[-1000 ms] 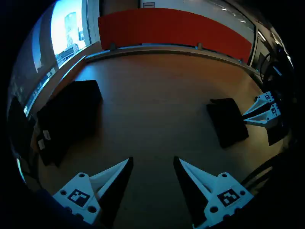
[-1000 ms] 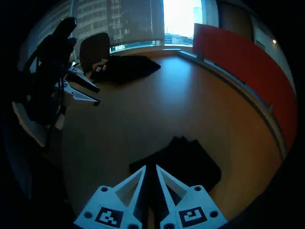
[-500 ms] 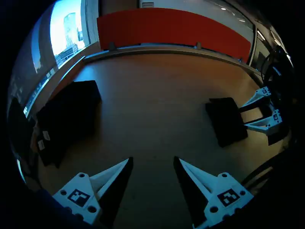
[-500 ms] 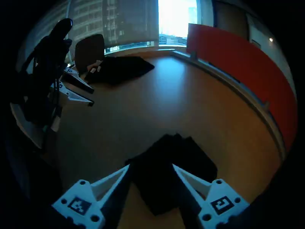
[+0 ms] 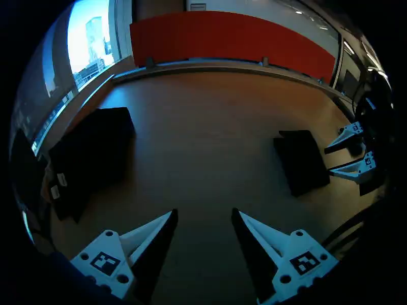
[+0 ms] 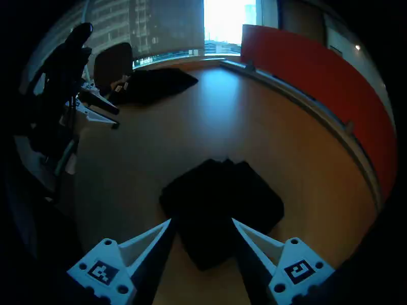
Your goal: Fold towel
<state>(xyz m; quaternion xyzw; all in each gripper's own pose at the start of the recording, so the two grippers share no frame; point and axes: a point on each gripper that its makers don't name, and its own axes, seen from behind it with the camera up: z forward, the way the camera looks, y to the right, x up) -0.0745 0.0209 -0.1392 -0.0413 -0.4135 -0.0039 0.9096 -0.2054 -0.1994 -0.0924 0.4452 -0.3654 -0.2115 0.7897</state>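
Left gripper view: looks out along the left claw point(image 5: 203, 211) over a wooden tabletop point(image 5: 213, 127), with the right claw point(image 5: 328, 162) off to its right.
Right gripper view: looks down the right claw point(image 6: 202, 221) at the folded towel point(image 6: 221, 203), with the left claw point(image 6: 118, 118) far off to its upper left.
Left claw state: fingers spread wide, with bare wood between them.
Right claw state: fingers spread wide, gripping nothing. The towel's near edge reaches back between the two tips; I cannot tell whether either tip touches it.
Folded towel: a dark, compact, roughly square bundle lying flat on the wood. It sits directly ahead of the right claw and partly between its fingers, and well ahead and to the right of the left claw point(image 5: 301, 161).
Cloth pile: a dark heap point(image 5: 91, 152) ahead and left of the left claw, well apart from it, with white tags point(image 5: 62, 179) at its near end. From the right claw it lies far ahead to the left point(image 6: 155, 81), beyond the left claw.
Partition: a red panel point(image 5: 229, 38) along the table's far edge, straight ahead of the left claw. It runs down the right side of the right claw point(image 6: 325, 86).
Window: bright glass point(image 5: 89, 40) ahead and left of the left claw, and far ahead of the right claw point(image 6: 224, 20).
Chair: a dark chair back point(image 6: 112, 63) beside the pile, far ahead and left of the right claw.
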